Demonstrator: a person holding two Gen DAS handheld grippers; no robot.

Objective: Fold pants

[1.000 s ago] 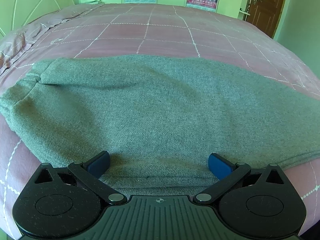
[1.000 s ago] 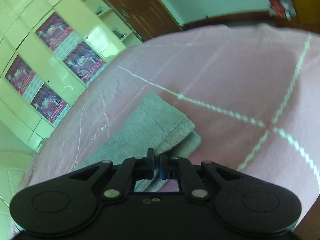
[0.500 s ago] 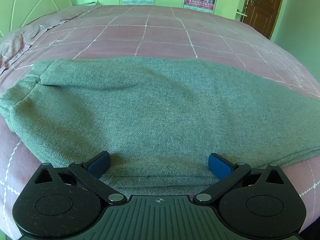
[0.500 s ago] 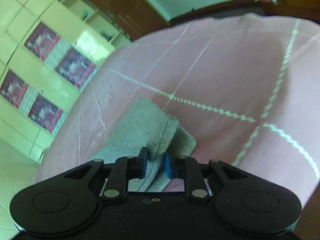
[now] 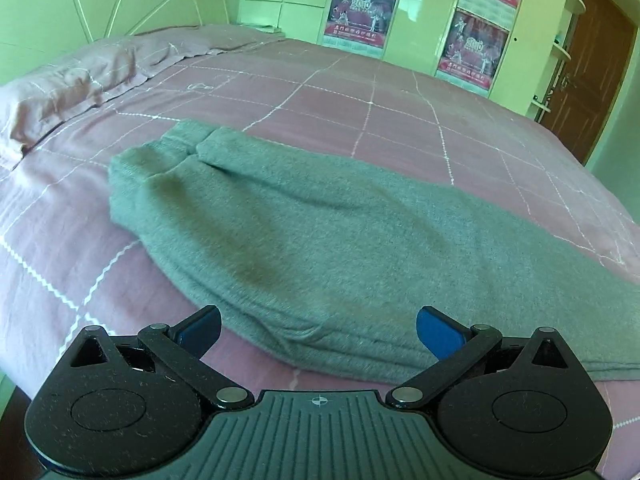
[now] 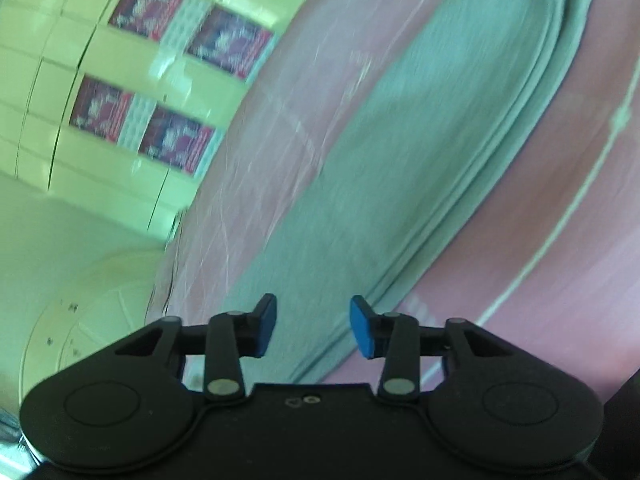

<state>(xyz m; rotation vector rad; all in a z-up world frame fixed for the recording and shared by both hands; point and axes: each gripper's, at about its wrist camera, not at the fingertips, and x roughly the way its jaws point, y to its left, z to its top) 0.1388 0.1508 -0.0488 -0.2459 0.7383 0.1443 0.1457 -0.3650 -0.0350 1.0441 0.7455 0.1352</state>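
The grey-green pants (image 5: pixel 320 240) lie flat on the pink bed, folded lengthwise with one leg over the other, waistband at the far left and legs running off to the right. My left gripper (image 5: pixel 318 330) is wide open and empty, just above the near edge of the pants. In the right wrist view the pants (image 6: pixel 420 160) show as a long stacked strip with layered edges. My right gripper (image 6: pixel 313 330) is open and empty, hovering over the near part of the strip. That view is motion-blurred.
The pink bedspread (image 5: pixel 340 92) with white grid lines covers the bed. A pink pillow (image 5: pixel 72 84) lies at the far left. Yellow-green wardrobes with posters (image 5: pixel 472 44) and a brown door (image 5: pixel 588 72) stand behind the bed.
My right gripper opened and let go of the pant leg ends, then swung away along the pants. My left gripper stayed open and drew back and up, so more of the bed shows.
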